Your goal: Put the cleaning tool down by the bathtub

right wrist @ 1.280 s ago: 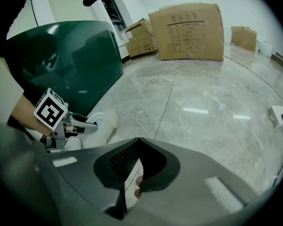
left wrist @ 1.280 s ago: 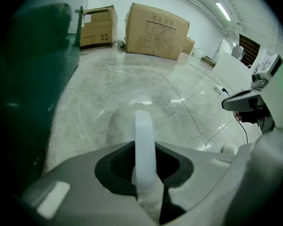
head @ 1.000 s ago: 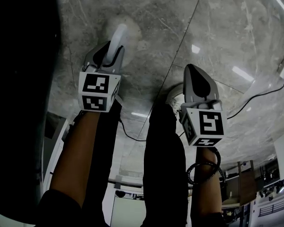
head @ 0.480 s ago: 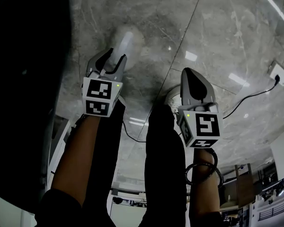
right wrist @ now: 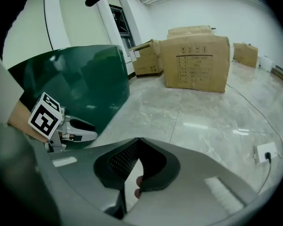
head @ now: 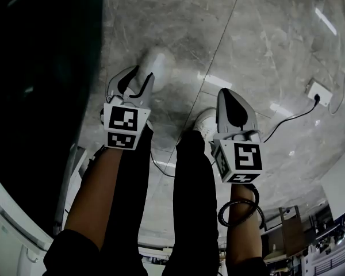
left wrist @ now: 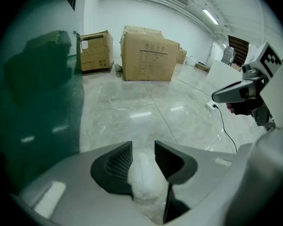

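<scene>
cleaning tool (left wrist: 142, 182) — white, clamped in left gripper (left wrist: 142, 148)

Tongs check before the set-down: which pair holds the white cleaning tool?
The left tongs: the white cleaning tool is clamped between their jaws. The right tongs are shut tip to tip, gripping nothing.

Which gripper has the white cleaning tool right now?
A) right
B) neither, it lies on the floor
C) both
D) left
D: the left gripper has its jaws closed on the white cleaning tool, while the right gripper has its jaws together on nothing.
</scene>
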Available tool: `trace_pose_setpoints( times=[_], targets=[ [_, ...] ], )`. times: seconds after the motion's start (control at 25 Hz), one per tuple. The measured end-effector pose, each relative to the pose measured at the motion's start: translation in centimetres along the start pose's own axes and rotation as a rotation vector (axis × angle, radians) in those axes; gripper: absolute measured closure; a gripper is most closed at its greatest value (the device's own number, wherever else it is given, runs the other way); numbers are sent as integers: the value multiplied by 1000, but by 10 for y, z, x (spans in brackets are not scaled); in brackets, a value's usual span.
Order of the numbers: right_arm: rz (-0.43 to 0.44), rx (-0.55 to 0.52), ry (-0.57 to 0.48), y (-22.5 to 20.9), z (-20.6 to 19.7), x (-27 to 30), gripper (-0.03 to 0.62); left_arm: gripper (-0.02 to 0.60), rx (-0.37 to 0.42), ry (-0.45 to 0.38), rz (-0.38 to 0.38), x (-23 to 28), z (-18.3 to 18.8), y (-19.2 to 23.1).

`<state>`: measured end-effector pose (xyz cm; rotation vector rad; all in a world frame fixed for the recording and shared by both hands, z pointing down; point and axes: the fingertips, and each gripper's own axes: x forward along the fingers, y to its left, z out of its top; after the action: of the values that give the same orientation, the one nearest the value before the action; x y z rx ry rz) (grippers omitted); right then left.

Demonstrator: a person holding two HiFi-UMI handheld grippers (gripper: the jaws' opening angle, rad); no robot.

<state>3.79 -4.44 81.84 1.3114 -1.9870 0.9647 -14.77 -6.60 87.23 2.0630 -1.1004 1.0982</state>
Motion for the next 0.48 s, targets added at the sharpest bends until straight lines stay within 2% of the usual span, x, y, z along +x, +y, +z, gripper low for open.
trace_pose_setpoints(
  times=[0.24, 0.48],
  targets=[
    [-2, -13, -58, 16, 47, -35, 572, 465, -7, -112, 24, -49, 53, -4],
    [-13, 0, -108, 35, 87, -67, 572, 514, 5, -169, 55, -92, 92, -3]
  ],
)
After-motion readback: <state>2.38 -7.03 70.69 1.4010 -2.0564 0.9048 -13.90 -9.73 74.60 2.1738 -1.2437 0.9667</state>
